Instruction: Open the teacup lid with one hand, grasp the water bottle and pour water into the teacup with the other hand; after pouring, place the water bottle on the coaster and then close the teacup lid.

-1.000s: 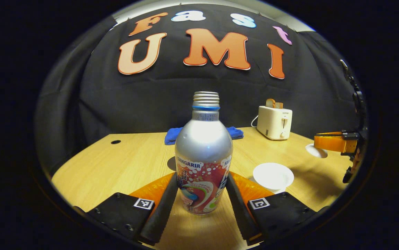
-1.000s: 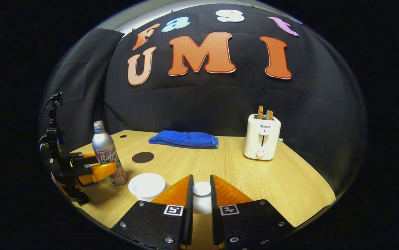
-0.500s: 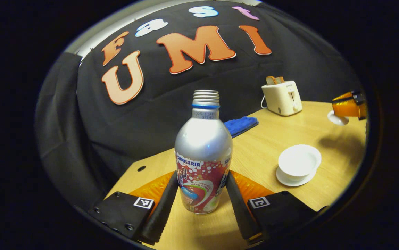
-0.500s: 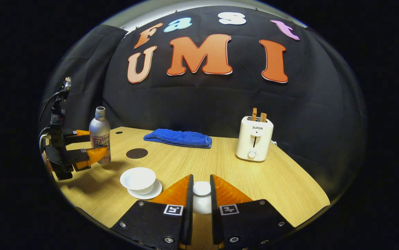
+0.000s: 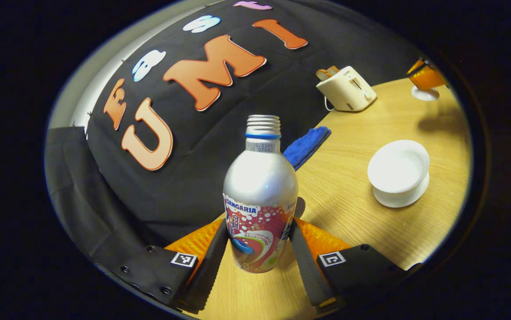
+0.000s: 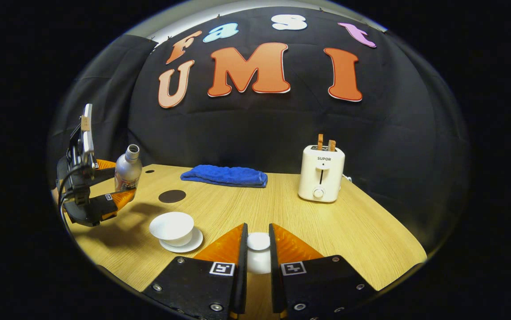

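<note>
Left claw [image 5: 257,260], at the bottom centre of the left gripper view, clamps both fingers on the uncapped bottle [image 5: 260,200], which I hold tilted above the table [image 5: 353,146]; the right claw [image 6: 257,262] pinches the white lid [image 6: 259,242] at the bottom centre of its own view. Cup [image 5: 398,166] sits open on its saucer at right, well apart from the bottle's mouth. If I tip further before the mouth is over the cup, water could spill on the table.

The right gripper [image 6: 258,249] fingers [image 6: 242,249] pinch the lid [image 6: 259,242]; the teacup [image 6: 171,227] sits open on the table [image 6: 326,226].
</note>
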